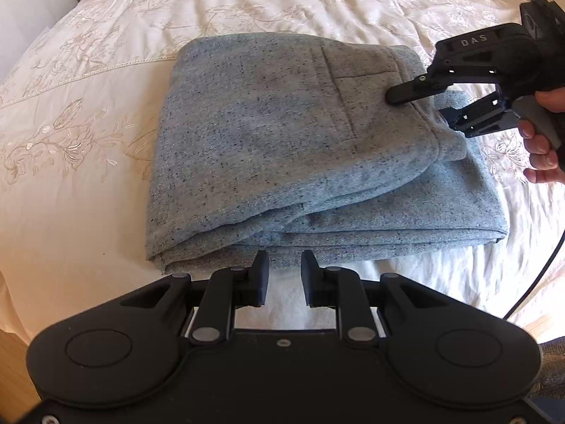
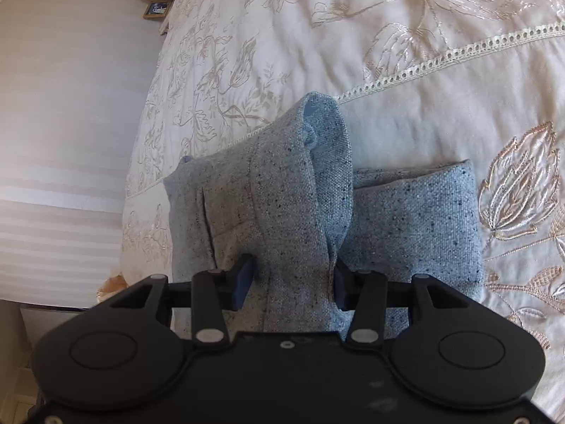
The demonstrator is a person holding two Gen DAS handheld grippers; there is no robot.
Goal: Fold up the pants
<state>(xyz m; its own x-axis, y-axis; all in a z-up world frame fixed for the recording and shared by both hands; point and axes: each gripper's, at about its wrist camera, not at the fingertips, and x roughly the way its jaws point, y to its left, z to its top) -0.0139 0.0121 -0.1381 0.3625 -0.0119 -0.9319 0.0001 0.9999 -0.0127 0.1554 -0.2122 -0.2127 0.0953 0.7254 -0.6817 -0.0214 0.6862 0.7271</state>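
Now one folded pair of pants [image 1: 268,162] lies between two tongs, left [image 1: 284,265] and right [image 2: 289,282], both released.

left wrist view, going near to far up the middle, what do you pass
left gripper → near folded edge of the pants → back pocket → embroidered bedspread

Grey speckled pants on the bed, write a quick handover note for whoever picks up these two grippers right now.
Left gripper: jaws partly apart, nothing between them, hovering at the near edge of the bundle.
Right gripper: jaws wide, straddling the top flap's edge; pads not pressing.
Grey speckled woven pants: folded into a compact stack on the cream embroidered bedspread, pocket side up.
Done: main folds.
Left: the top flap's edge still stands up; probably lay it flat, then withdraw.
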